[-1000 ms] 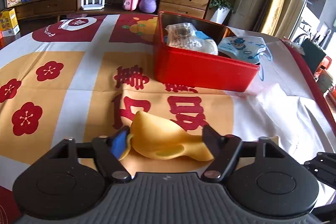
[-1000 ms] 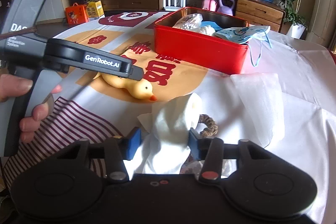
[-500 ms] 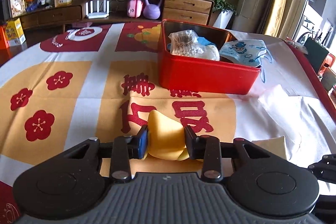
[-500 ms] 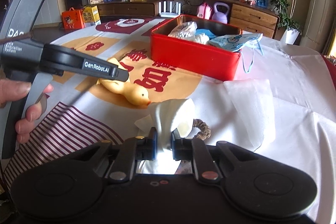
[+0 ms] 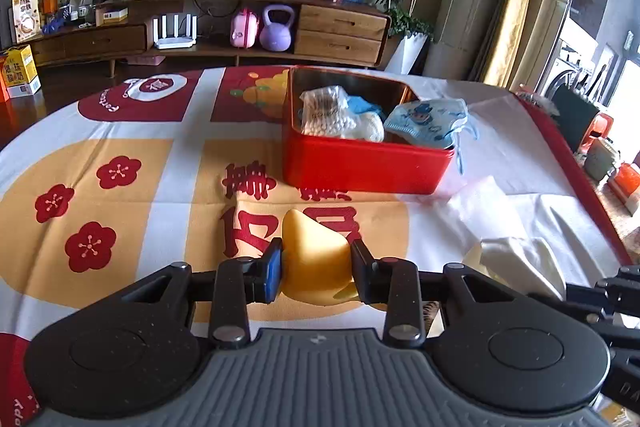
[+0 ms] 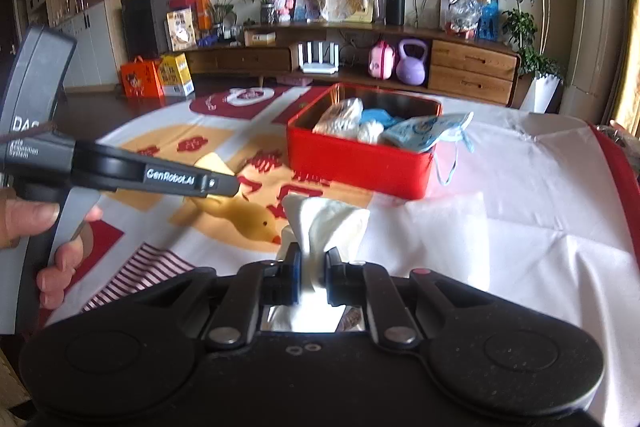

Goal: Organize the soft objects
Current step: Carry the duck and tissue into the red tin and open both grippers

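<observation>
Nearest in the left wrist view, the left gripper point(image 5: 316, 273) has its fingers point(image 5: 273, 275) clenched on the yellow rubber duck point(image 5: 314, 259), pressing its soft body from both sides. The right wrist view shows the same duck point(image 6: 244, 221) hanging below that gripper, head and orange beak pointing toward the camera, clear of the bench. A person's hand point(image 6: 38, 223) wraps the left gripper's grey handle at the left edge of that view.

The right gripper point(image 6: 312, 277) has its fingers point(image 6: 294, 277) pinched tight on a white cloth point(image 6: 328, 223), which bunches up above them in a loose tuft. The same cloth shows low on the right in the left wrist view point(image 5: 516, 259).

Beneath both lies the bench point(image 5: 120, 131), covered by a printed cloth with yellow panels, red blossoms and large red characters, white and creased toward the right. A flat white sheet point(image 5: 484, 215) lies on it just in front of the box's near right corner.

Farther on stands the red box point(image 5: 360, 167), open at the top. Inside are a bag of white beads point(image 5: 326, 111), something blue and something white behind it, and a light blue face mask point(image 5: 430, 121) draped over the right rim, its strap hanging down outside.

Beyond the bench runs a low wooden cabinet point(image 5: 340, 31) holding a white router, a pink case and a purple kettlebell point(image 5: 276, 29), with potted plants to the right.
</observation>
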